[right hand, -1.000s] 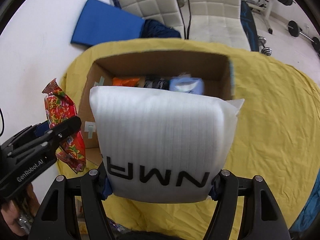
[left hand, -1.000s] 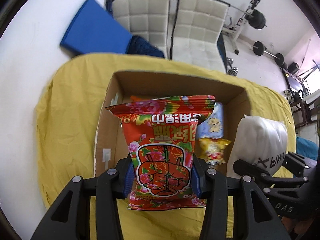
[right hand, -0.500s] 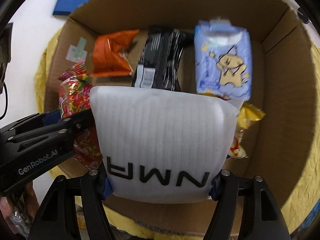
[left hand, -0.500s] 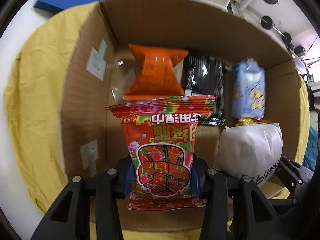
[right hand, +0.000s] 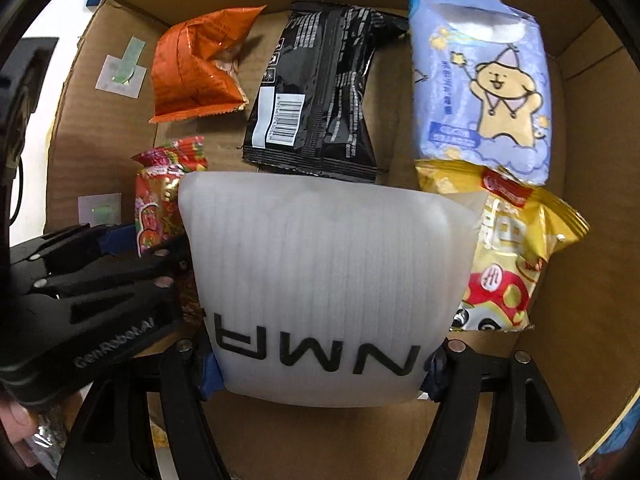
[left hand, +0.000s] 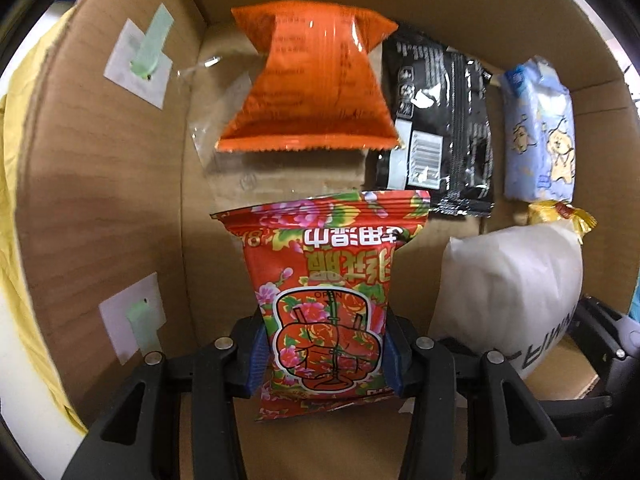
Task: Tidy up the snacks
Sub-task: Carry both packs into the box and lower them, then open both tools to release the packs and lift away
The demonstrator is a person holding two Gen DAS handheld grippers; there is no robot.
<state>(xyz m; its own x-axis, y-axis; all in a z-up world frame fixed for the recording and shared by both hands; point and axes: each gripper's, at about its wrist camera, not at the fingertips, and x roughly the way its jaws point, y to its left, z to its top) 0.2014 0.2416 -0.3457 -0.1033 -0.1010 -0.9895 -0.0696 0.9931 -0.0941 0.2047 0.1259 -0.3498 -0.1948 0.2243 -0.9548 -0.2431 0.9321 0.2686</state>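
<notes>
My left gripper (left hand: 325, 354) is shut on a red flowered snack packet (left hand: 326, 280), held low inside the cardboard box (left hand: 100, 184) near its left wall. Beside it, my right gripper (right hand: 320, 368) is shut on a white foam pouch (right hand: 320, 264) with black letters, also down in the box. On the box floor lie an orange packet (left hand: 316, 80), a black packet (left hand: 436, 120), a light blue bear-print pack (right hand: 484, 80) and a yellow packet (right hand: 508, 256). In the right wrist view the left gripper (right hand: 132, 252) and the red packet (right hand: 160, 196) show at the left.
The box walls surround both grippers closely. Two white tape patches (left hand: 138, 62) stick to the left wall. A yellow cloth (left hand: 12, 152) lies outside the box on the left. Bare cardboard floor shows under the red packet and the pouch.
Both grippers have dropped from above the box to deep inside it, each still holding its packet. The snacks on the box floor now look much larger and closer.
</notes>
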